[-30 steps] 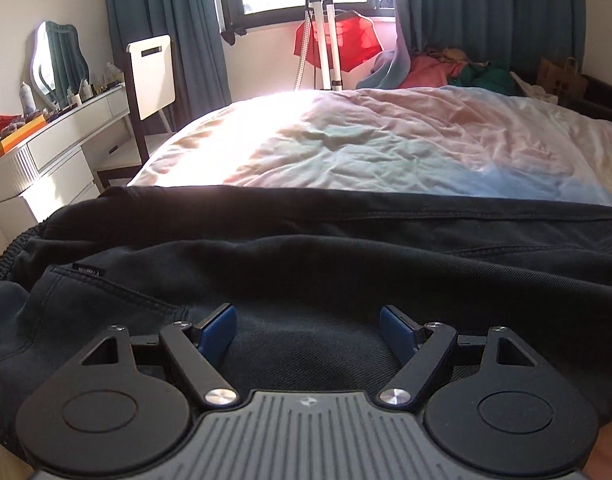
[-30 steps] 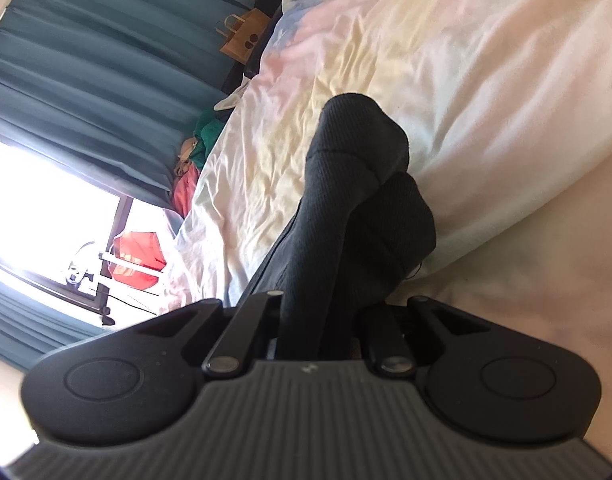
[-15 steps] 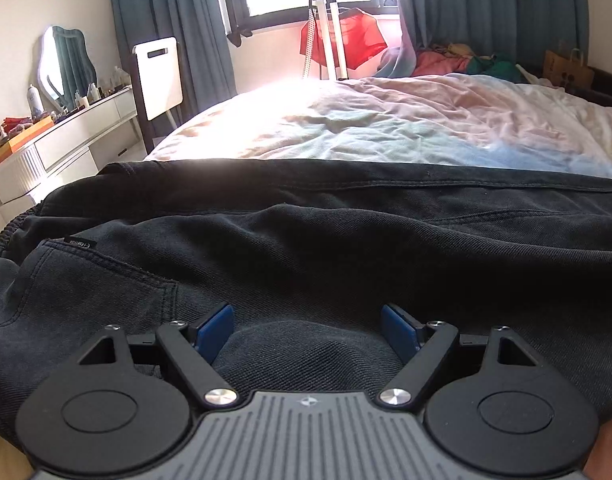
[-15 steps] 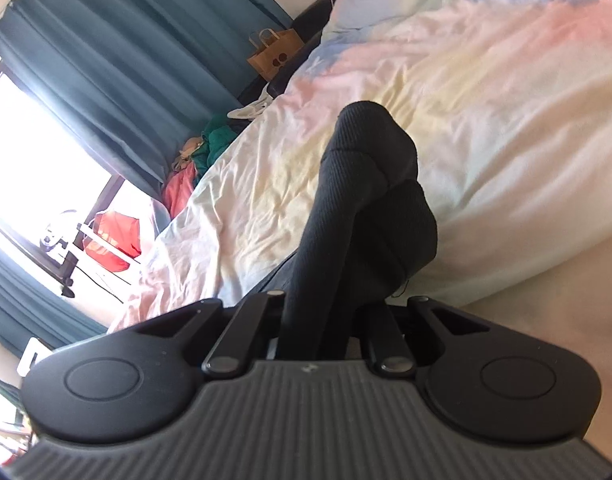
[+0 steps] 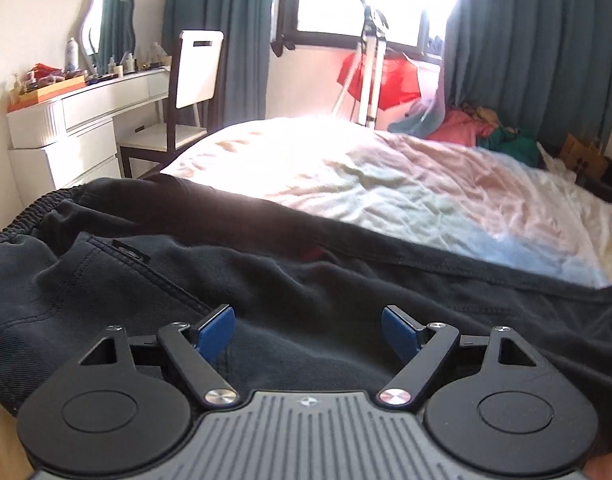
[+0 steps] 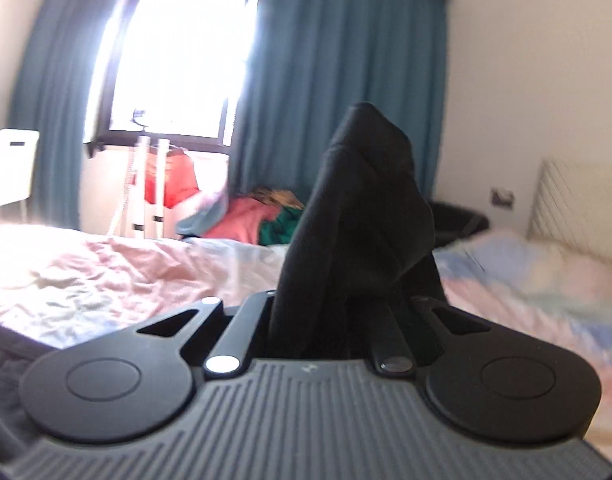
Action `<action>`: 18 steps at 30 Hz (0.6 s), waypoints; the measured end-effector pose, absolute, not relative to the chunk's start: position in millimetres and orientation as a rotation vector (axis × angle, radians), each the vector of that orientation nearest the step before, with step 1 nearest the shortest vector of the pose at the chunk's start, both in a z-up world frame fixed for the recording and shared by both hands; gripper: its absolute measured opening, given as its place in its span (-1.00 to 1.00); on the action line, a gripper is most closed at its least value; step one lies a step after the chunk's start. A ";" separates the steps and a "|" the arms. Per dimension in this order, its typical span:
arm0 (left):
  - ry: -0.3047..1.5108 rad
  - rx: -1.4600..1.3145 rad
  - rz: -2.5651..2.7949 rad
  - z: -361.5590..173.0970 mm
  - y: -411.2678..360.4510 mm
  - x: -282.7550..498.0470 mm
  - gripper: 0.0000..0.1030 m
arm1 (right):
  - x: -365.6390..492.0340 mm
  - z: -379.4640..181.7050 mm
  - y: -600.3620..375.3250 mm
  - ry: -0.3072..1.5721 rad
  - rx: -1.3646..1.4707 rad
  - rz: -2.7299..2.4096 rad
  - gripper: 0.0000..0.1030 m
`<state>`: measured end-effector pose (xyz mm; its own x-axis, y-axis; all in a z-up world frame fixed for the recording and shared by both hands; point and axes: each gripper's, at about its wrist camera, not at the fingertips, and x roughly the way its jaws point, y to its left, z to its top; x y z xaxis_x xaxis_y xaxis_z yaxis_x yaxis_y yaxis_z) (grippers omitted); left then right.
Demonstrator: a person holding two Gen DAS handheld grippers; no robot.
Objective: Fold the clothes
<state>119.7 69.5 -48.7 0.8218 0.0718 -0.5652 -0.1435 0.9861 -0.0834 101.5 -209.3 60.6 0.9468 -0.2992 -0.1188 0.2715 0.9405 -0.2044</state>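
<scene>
Since the earlier frame the right gripper (image 6: 330, 312) has been rolling upright and lifting, so the bed (image 6: 106, 272) is now lying level beyond its jaws instead of tilted; the left gripper (image 5: 308, 334) has been shifting a little over the black trousers (image 5: 106, 280), and the elastic waistband (image 5: 34, 212) is now showing further to the left of its jaws.

Right jaws are clamping shut on a bunched fold of black fabric (image 6: 366, 220); the cloth is standing up between them and rising ahead of the fingers, probably the trouser end being carried over for a fold, though which part is pinched I cannot tell.

Left jaws are standing wide apart with nothing gripped; the blue pads (image 5: 214, 330) are hanging just above the dark cloth, one to each side of a shallow crease; whether they are touching it is unclear; this hand is likely waiting to pin or smooth the body of the garment while the other hand is bringing its end across.

The trousers are lying spread on the bed's near edge, directly under and ahead of the left jaws; the pale quilt is stretching away beyond them.
</scene>
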 end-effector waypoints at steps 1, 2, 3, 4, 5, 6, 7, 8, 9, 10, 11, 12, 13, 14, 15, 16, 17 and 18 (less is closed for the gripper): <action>0.566 -0.155 0.131 -41.1 77.8 114.6 0.67 | 105.7 58.3 -182.1 0.141 -0.238 -0.245 -0.78; 0.538 -0.186 0.143 -34.3 86.0 109.3 0.68 | 109.9 54.1 -155.4 0.138 -0.282 -0.199 -0.78; 0.516 -0.217 0.146 -29.4 93.8 104.7 0.68 | 113.0 44.4 -131.1 0.152 -0.315 -0.151 -0.78; 0.497 -0.247 0.145 -25.4 101.2 100.8 0.68 | 115.5 32.1 -108.0 0.174 -0.343 -0.102 -0.78; 0.486 -0.273 0.145 -22.6 107.4 97.9 0.68 | 118.1 19.7 -84.9 0.195 -0.371 -0.053 -0.77; 0.485 -0.293 0.147 -20.8 112.4 96.2 0.68 | 120.6 7.3 -61.8 0.217 -0.399 -0.004 -0.77; 0.483 -0.313 0.149 -19.1 117.4 94.5 0.68 | 121.4 -8.4 -43.1 0.246 -0.426 0.046 -0.77; 0.484 -0.330 0.149 -18.1 121.2 93.3 0.68 | 119.6 -25.9 -29.2 0.282 -0.453 0.094 -0.77; 0.487 -0.343 0.149 -17.8 123.8 92.6 0.68 | 116.9 -43.3 -16.7 0.320 -0.479 0.140 -0.77; 0.491 -0.358 0.146 -17.9 126.6 91.8 0.68 | 112.2 -58.6 -6.7 0.348 -0.512 0.161 -0.77; 0.496 -0.376 0.139 -18.6 128.5 91.0 0.68 | 107.6 -69.3 -2.3 0.358 -0.540 0.164 -0.77; 0.500 -0.394 0.130 -19.3 129.7 90.4 0.68 | 103.9 -73.7 -2.5 0.357 -0.544 0.164 -0.77; 0.504 -0.410 0.119 -20.2 130.5 90.3 0.68 | 100.4 -71.3 -3.2 0.355 -0.522 0.167 -0.77; 0.505 -0.425 0.111 -21.4 130.8 90.4 0.68 | 99.0 -64.9 -4.2 0.347 -0.499 0.169 -0.77; 0.502 -0.435 0.104 -21.9 131.1 90.3 0.68 | 98.8 -57.5 -5.4 0.335 -0.478 0.169 -0.77; 0.494 -0.440 0.096 -21.5 131.4 89.9 0.68 | 96.6 -51.0 -4.7 0.316 -0.473 0.166 -0.77; 0.486 -0.441 0.094 -21.3 131.4 89.3 0.68 | 94.0 -44.7 -2.2 0.290 -0.472 0.165 -0.76; 0.479 -0.440 0.094 -21.3 131.2 88.7 0.68 | 91.3 -39.6 1.4 0.267 -0.469 0.177 -0.76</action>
<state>88.7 131.2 -21.3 0.8852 -0.0146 -0.4650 -0.1888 0.9022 -0.3878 91.3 1.4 -39.6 0.9502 0.1066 -0.2929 -0.2282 0.8779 -0.4209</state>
